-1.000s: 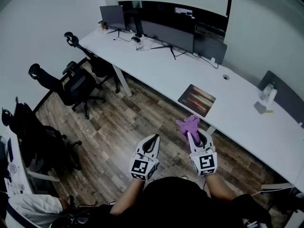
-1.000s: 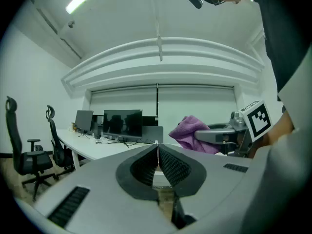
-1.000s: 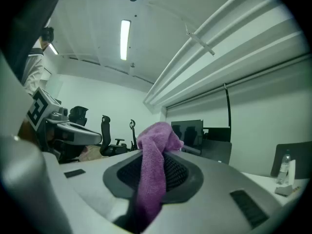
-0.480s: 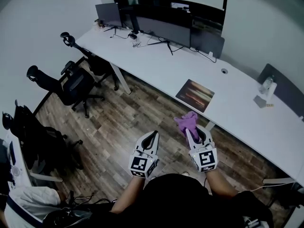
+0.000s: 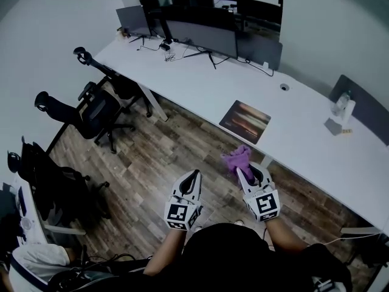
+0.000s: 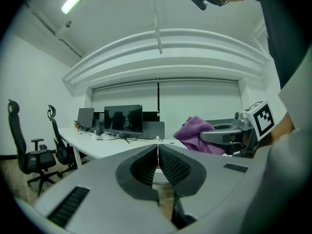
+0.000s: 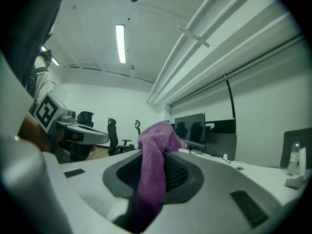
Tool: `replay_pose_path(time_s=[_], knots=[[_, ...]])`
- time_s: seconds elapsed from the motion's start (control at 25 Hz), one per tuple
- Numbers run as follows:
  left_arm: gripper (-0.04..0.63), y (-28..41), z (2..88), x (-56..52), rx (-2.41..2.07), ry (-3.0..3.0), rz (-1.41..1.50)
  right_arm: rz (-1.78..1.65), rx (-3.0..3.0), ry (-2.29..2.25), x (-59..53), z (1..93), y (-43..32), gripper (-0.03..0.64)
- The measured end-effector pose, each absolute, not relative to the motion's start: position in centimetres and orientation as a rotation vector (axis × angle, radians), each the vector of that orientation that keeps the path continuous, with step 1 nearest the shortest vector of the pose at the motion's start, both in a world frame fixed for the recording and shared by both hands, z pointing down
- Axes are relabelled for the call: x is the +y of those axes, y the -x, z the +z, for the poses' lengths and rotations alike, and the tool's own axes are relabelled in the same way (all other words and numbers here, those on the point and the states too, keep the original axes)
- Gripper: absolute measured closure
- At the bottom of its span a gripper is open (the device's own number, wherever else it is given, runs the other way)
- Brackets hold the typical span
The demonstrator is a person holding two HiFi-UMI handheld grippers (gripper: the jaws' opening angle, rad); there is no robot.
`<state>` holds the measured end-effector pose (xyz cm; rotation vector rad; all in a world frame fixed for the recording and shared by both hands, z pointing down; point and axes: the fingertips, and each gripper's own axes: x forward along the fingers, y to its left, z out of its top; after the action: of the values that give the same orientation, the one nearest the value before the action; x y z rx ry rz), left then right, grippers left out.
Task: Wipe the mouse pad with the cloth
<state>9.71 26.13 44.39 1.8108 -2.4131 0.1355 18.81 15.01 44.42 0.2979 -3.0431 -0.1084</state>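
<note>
desk (image 5: 200, 81): long, white
on desk: mouse pad (image 5: 245, 121) near front edge, monitors (image 5: 206, 38) at back, bottle (image 5: 340, 107) right
floor (image 5: 164, 157): wood, chairs (image 5: 97, 111)

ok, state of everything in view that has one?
left claw: shut, empty.
right claw: shut on the purple cloth.
purple cloth: bunched, sticking out past the claw tips, not over the white desk.
mouse pad: flat on the white desk, nothing on it.
monitors: screens dark.
</note>
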Motion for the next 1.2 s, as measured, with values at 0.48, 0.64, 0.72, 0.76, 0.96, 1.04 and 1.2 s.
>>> replay_pose_path(time_s=[0.48,0.64,0.72,0.76,0.96,1.04,1.2], knots=[[0.572,-7.9,46.0,25.1,-2.464,-1.706,0.203,-0.032,-3.046,-0.206,12.3,45.0,-17.3,0.528],[0.572,-5.9,46.3,23.7,-2.439,-1.728,0.195,-0.083,-3.025,-0.235,11.2,44.9,-15.0,0.528],[0.572,-4.7,46.2,22.6,-2.427,-1.758,0.183,-0.105,-3.015,-0.271,10.3,44.7,-13.7,0.529],[0.572,-4.1,46.2,22.2,-2.419,-1.770,0.181,-0.100,-3.020,-0.282,10.0,44.4,-13.1,0.529],[0.572,0.6,45.2,20.9,-2.416,-1.801,0.192,-0.125,-3.049,-0.341,8.4,42.5,-9.9,0.529],[0.572,2.2,44.2,20.4,-2.421,-1.823,0.178,-0.156,-3.037,-0.371,7.7,42.3,-8.9,0.529],[0.572,5.3,42.7,19.2,-2.413,-1.887,0.138,-0.160,-3.010,-0.444,6.5,42.4,-6.4,0.529]])
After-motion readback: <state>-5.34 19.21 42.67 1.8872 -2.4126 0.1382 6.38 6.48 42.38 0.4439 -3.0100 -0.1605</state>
